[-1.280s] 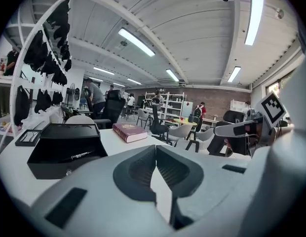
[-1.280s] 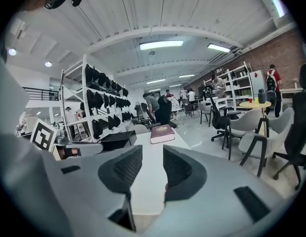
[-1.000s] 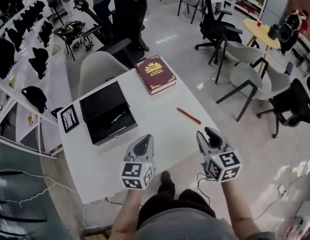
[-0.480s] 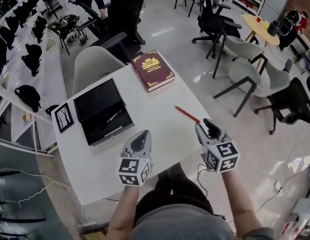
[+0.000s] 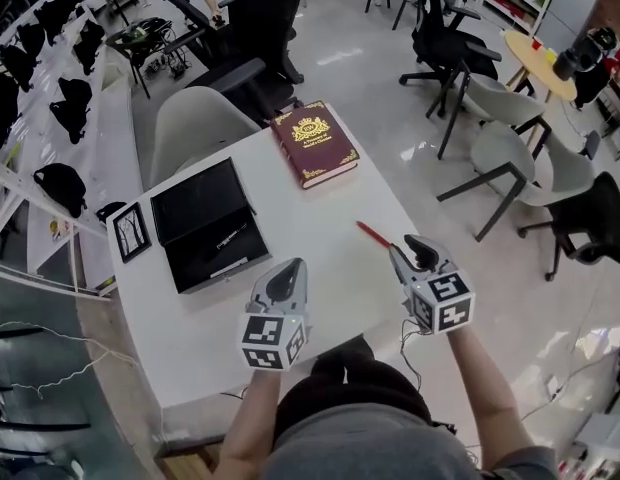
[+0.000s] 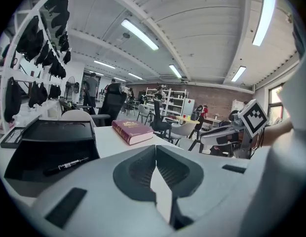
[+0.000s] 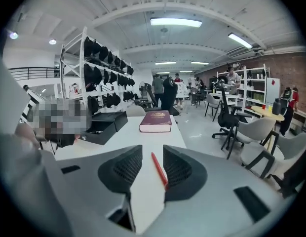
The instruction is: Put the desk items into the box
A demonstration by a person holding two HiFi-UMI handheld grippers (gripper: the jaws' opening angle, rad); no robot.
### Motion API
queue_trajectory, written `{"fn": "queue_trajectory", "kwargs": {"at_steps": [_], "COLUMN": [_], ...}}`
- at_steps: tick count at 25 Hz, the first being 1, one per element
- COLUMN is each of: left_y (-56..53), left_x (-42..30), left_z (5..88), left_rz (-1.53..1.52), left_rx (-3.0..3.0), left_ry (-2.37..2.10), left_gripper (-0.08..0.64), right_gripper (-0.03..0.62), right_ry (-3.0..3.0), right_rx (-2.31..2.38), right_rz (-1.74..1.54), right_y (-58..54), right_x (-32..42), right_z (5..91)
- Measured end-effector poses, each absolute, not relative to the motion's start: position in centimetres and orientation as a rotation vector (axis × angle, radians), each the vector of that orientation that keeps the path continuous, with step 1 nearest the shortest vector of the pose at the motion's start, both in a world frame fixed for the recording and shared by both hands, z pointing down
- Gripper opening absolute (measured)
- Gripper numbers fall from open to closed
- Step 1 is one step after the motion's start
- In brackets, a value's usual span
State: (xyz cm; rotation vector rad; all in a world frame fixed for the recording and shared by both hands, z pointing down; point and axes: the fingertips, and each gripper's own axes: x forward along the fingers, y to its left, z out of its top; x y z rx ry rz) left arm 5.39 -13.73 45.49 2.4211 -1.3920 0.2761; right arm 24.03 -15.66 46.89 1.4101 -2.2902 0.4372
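My right gripper (image 5: 415, 251), jaws apart, sits nearest the red pen (image 5: 373, 234) — just ahead, its length running away along the jaw gap; left gripper (image 5: 287, 278) is closed, empty.

In the head view the red pen's (image 5: 373, 233) near end disappears behind the right tongs (image 5: 414, 250), and I can't tell whether they touch it. The book's (image 5: 313, 144) cover lettering is too small to read. My own head (image 5: 355, 433) hides the table's (image 5: 320, 218) near edge.
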Motion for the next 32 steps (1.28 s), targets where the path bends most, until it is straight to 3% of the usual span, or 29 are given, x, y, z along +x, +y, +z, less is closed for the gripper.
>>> {"fn": "queue_trajectory", "kwargs": {"at_steps": [32], "left_y": [-16.3], "left_x": [4.3], "left_z": [48.7], "left_rz": [0.299], "left_rx": [2.216], "left_ry": [-1.530], "left_gripper": [0.006], "right_gripper": [0.110], "right_ry": [-2.038], "right_rx": [0.870], "right_rz": [0.505], "right_y": [-19.4], "right_x": [22.0], "right_z": [58.1]}}
